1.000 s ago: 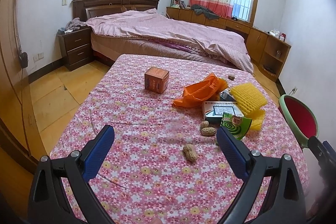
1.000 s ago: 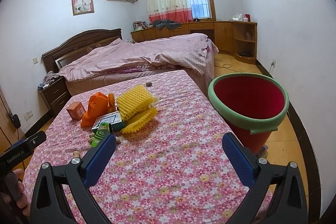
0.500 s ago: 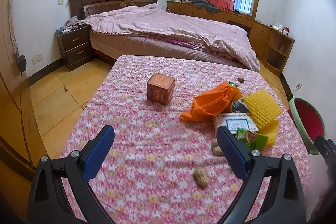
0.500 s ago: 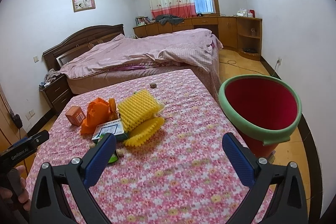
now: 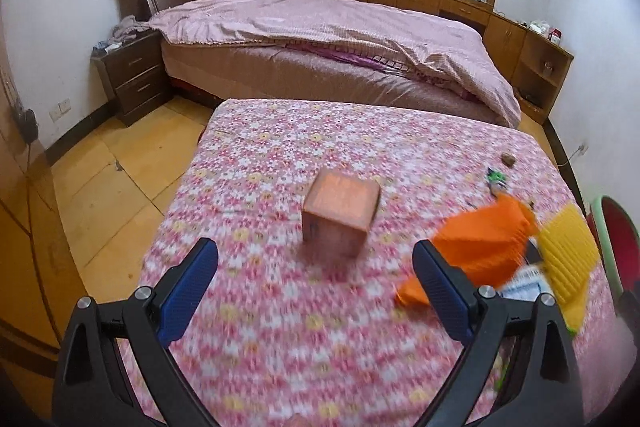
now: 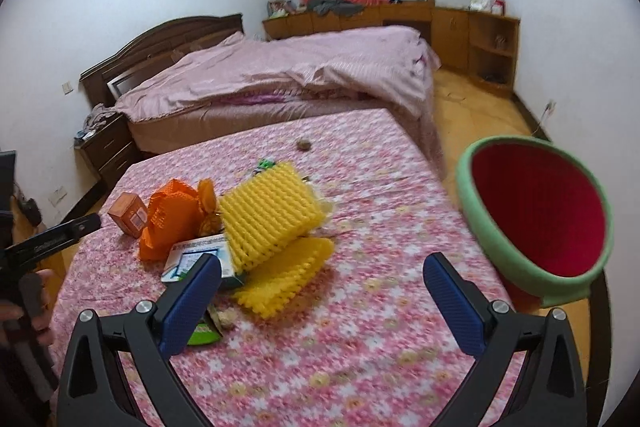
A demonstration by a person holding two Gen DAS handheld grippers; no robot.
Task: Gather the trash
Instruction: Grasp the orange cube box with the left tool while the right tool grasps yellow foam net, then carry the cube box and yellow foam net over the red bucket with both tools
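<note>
Trash lies scattered on the floral-clothed table (image 6: 360, 347), nothing collected yet by the look of it. Off the table's right edge stands the red bin (image 6: 536, 223) with a green rim, mouth tilted toward the cloth. On the table, the yellow foam netting (image 6: 268, 219) sits nearest the bin side, then the orange bag (image 6: 172, 219) touching it, a printed carton (image 6: 200, 259) tucked under both, and the small orange box (image 5: 340, 211) alone on the far side from the bin. The left gripper (image 5: 316, 291) hovers before that box, jaws wide apart and empty; the right gripper (image 6: 324, 303) hangs near the netting, also spread and empty. This looks like the approach step: next, the left should lower around the box and close
</note>
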